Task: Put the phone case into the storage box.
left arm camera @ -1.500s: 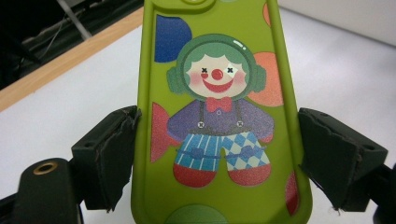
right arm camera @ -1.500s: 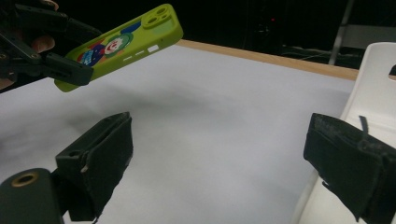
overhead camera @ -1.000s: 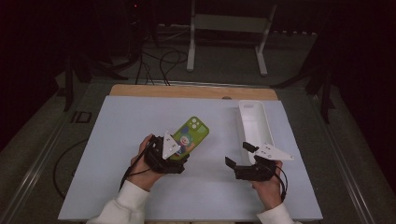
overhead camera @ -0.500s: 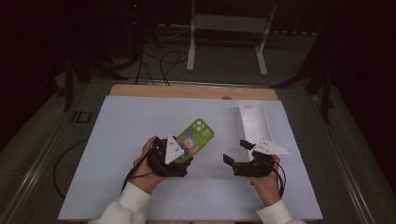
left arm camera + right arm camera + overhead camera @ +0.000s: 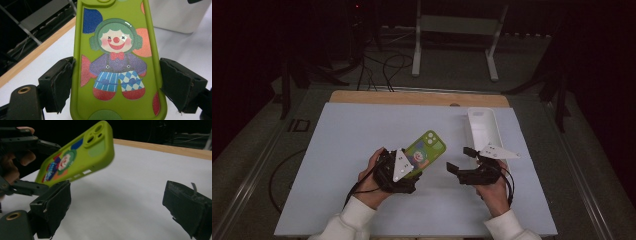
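On my left gripper [image 5: 115,82] the jaws are clamped on the long edges of the green phone case [image 5: 117,62], one black pad pressed to each side near its lower end. In the left gripper view the case faces the camera, showing a printed clown with green hair, a red bow tie and blue patterned trousers, ringed by coloured blobs. From the right gripper view I see the case [image 5: 77,157] lifted clear of the desk and tilted, camera cutout end highest, with slots along its side edge.

My right gripper [image 5: 120,202] has its jaws spread wide with nothing between them but bare desk surface; the case hangs beyond and above the left-hand pad from that camera, not touching it.

In the high view the left gripper [image 5: 404,170] sits a little left of the desk's middle, near the front, held in my left hand [image 5: 372,175], the case [image 5: 426,152] angling up and away to the right. The right gripper [image 5: 462,160] is just beside it to the right, in my right hand [image 5: 492,187], jaws pointing toward the case.

Behind the right gripper a long white tray [image 5: 482,127] lies on the white desk [image 5: 357,130], near its right edge. A wooden strip [image 5: 417,97] runs along the desk's far side.
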`<state>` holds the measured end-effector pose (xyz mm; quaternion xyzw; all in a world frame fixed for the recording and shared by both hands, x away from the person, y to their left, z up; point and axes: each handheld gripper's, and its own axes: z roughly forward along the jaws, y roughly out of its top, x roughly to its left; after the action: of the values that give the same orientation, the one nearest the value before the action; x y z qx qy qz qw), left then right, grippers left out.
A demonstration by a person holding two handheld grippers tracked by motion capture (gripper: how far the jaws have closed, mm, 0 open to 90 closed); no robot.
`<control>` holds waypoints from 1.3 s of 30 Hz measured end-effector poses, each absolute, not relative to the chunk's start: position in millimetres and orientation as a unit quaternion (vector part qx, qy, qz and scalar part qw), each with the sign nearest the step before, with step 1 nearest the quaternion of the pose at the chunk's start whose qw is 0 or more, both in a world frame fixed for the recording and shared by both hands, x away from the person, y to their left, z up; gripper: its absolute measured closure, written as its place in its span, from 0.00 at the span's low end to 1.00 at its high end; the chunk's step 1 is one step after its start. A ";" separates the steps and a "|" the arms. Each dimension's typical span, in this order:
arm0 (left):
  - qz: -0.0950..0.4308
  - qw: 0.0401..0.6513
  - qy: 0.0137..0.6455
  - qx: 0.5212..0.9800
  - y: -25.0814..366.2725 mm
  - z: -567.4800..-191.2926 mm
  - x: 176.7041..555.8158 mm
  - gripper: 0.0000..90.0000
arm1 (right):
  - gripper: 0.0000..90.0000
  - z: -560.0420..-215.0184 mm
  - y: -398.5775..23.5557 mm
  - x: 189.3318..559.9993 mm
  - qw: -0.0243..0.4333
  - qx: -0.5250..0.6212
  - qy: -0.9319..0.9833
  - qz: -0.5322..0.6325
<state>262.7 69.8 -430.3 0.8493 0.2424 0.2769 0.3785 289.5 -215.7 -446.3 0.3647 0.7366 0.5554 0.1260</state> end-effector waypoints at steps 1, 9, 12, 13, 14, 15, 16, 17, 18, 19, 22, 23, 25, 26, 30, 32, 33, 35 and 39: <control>0.278 0.376 0.239 0.851 68.0 -431.6 262.5 0.18 | 0.09 -445.1 -213.8 290.1 0.120 0.362 0.737 0.558; 0.277 0.380 0.226 0.853 61.8 -434.0 259.6 0.18 | 0.09 -441.3 -207.3 292.9 0.093 0.354 0.736 0.569; 0.278 0.382 0.223 0.853 60.3 -434.6 258.8 0.18 | 0.09 -440.8 -204.9 293.2 0.090 0.351 0.737 0.570; 0.277 0.383 0.220 0.853 58.7 -435.3 258.0 0.18 | 0.09 -440.4 -202.6 293.7 0.082 0.350 0.736 0.573; 0.276 0.383 0.220 0.854 57.7 -435.8 257.7 0.18 | 0.09 -440.0 -201.9 293.8 0.081 0.350 0.737 0.573; 0.278 0.382 0.217 0.854 57.0 -436.0 257.1 0.18 | 0.09 -439.6 -200.7 294.1 0.079 0.349 0.736 0.574; 0.278 0.382 0.217 0.854 57.0 -436.0 257.1 0.18 | 0.09 -439.2 -199.8 294.5 0.077 0.348 0.736 0.576; 0.277 0.385 0.215 0.854 56.1 -436.4 256.5 0.18 | 0.09 -438.8 -198.7 294.8 0.074 0.347 0.736 0.576; 0.279 0.385 0.214 0.853 55.4 -436.7 255.7 0.18 | 0.09 -438.4 -197.9 295.0 0.072 0.347 0.736 0.577; 0.278 0.390 0.210 0.852 54.7 -437.1 254.5 0.18 | 0.09 -438.2 -196.9 295.3 0.069 0.346 0.736 0.578; 0.278 0.396 0.206 0.850 53.4 -437.4 253.4 0.18 | 0.09 -437.7 -194.2 296.7 0.059 0.347 0.736 0.578; 0.277 0.398 0.204 0.850 53.0 -437.4 253.1 0.18 | 0.09 -437.7 -193.7 297.1 0.057 0.347 0.736 0.578; 0.278 0.402 0.201 0.849 51.8 -437.2 252.7 0.18 | 0.10 -437.8 -191.9 298.0 0.051 0.347 0.738 0.577; 0.278 0.402 0.201 0.849 51.8 -437.2 252.7 0.18 | 0.10 -438.4 -190.9 298.8 0.048 0.347 0.740 0.575; 0.276 0.413 0.189 0.847 49.2 -435.8 250.3 0.18 | 0.15 -438.9 -188.8 300.9 0.034 0.350 0.739 0.574; 0.274 0.415 0.188 0.847 49.1 -435.6 250.2 0.18 | 0.18 -438.4 -188.0 301.4 0.028 0.352 0.739 0.574; 0.276 0.417 0.186 0.846 48.7 -435.9 250.0 0.18 | 0.25 -436.7 -186.9 301.2 0.027 0.349 0.741 0.573; 0.276 0.421 0.181 0.845 48.9 -436.5 249.8 0.18 | 0.27 -435.7 -186.7 300.9 0.026 0.347 0.740 0.575; 0.279 0.414 0.177 0.848 48.4 -439.3 249.5 0.18 | 0.51 -430.4 -186.8 299.4 0.023 0.356 0.734 0.579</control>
<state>249.5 48.4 -439.3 0.8483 0.1773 0.2792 0.4136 299.4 -186.8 -430.4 0.3556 0.7336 0.5787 0.0228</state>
